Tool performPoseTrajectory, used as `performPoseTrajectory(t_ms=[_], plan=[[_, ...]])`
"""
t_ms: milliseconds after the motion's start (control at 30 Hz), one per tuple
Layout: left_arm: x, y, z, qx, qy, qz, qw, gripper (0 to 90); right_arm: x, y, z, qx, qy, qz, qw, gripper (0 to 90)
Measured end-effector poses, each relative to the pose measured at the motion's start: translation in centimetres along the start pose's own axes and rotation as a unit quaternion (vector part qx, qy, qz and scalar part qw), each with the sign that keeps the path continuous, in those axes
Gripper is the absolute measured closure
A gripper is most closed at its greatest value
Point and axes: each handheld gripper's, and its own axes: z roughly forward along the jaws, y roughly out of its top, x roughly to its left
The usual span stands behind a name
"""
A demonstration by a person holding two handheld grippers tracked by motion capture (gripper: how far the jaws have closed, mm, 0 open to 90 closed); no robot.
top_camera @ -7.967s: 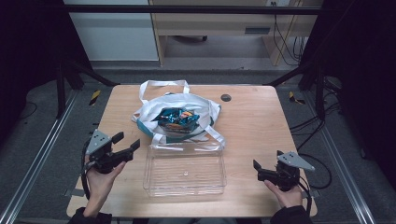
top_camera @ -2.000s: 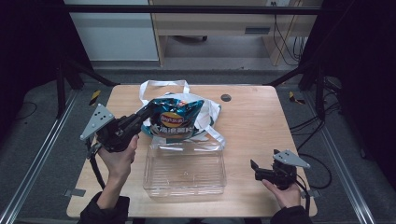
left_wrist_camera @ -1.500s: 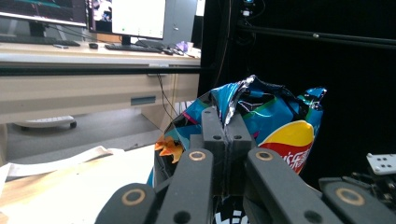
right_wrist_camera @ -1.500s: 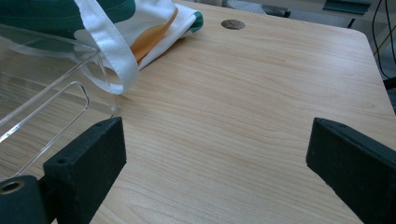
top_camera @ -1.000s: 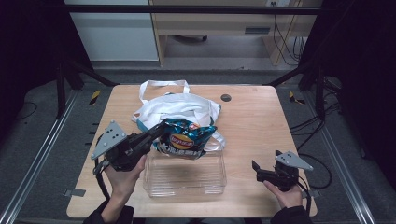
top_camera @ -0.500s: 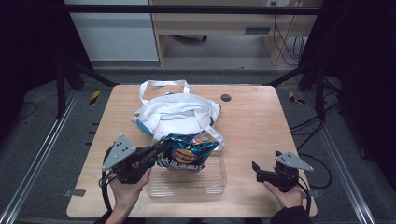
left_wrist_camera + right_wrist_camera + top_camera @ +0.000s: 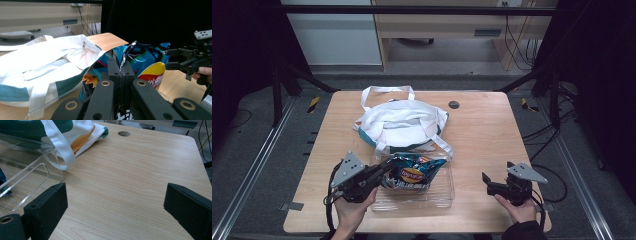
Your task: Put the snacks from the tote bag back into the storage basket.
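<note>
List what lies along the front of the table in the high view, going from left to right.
left gripper → chip bag, held over the clear tray → bare table → right gripper

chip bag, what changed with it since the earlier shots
The left gripper clamped the chip bag, lifted it out of the tote bag and brought it toward the person, over the clear tray. The right gripper stayed open near the table's edge.
</note>
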Motion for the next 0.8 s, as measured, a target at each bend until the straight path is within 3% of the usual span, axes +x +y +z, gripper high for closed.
performPoseTrajectory(t_ms=[267,800], plan=[[0.2,-0.7,-0.3,0.006,0.006,-0.009,0.9999,89.9,0.0,0.0,0.0,0.000,0.000,0.001,1.0000,5.4],[1.5,-1.2,0.1,0.016,0.042,-0.031,0.9985,89.7,0.0,0.0,0.1,0.003,0.000,0.001,1.0000,5.4]])
